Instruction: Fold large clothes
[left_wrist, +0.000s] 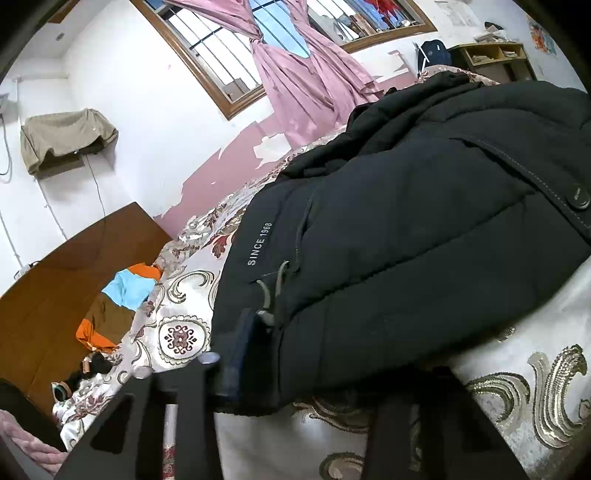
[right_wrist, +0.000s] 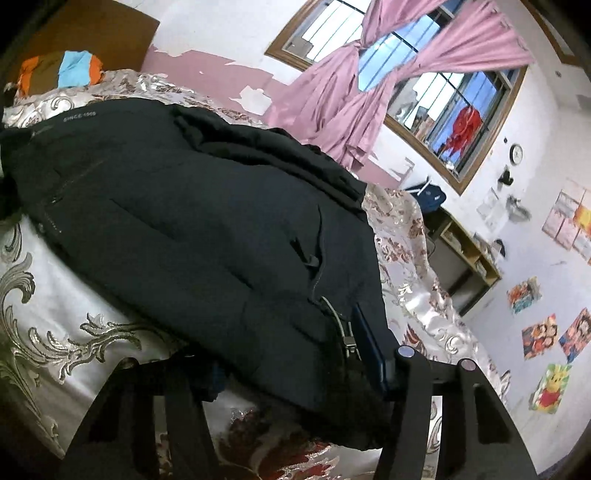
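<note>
Gripping the hem of a dark padded jacket (left_wrist: 406, 221) spread flat on a bed (left_wrist: 535, 376), one gripper at each lower corner. Left gripper (left_wrist: 306, 384) with jaws closed on the hem edge; right gripper (right_wrist: 295, 373) likewise pinching thick hem fabric between its fingers. Judged the opening step of a fold, hem corners secured. Next move likely to call for lifting both corners together, evenly, and carrying them toward the collar without letting the bulky padding slip. Around: floral satin bedspread, wooden headboard (left_wrist: 66, 266), striped pillow (right_wrist: 62, 72), pink curtains (left_wrist: 306, 85) knotted at a barred window (right_wrist: 443, 96), posters (right_wrist: 543, 332) on a white wall.
</note>
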